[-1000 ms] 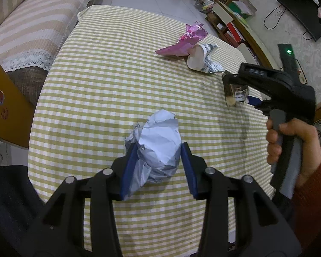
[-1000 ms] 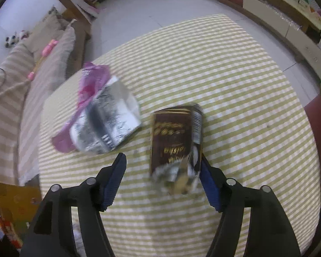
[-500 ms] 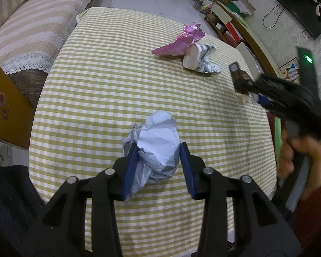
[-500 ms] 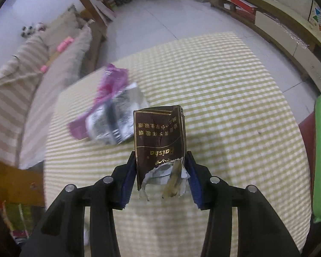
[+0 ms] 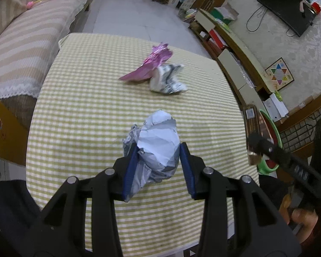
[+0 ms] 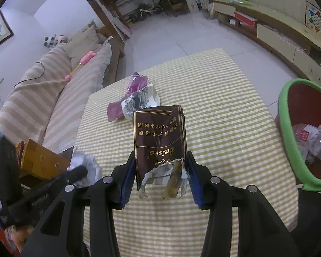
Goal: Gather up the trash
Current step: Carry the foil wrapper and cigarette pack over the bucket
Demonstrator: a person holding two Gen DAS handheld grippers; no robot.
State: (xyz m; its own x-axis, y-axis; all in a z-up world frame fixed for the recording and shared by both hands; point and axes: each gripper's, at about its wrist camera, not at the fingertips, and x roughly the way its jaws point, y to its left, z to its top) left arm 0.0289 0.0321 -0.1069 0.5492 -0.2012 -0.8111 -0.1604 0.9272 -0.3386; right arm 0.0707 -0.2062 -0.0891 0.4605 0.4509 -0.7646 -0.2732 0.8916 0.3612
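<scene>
Both tools clenched on trash above the checked desk [image 5: 79, 115].

The right wrist view alone shows the green-rimmed bin [image 6: 285, 128] past the desk's right edge, rubbish already inside. Since a second ago the right tool [image 6: 160, 177] has closed on the torn brown cigarette pack [image 6: 159, 137] and lifted it toward that bin. The left tool [image 5: 158, 167] still grips the crumpled grey-white paper ball [image 5: 158, 143]. The pink wrapper [image 5: 152, 66] and silver printed wrapper [image 5: 168, 81] lie touching, unmoved, mid-desk.
</scene>
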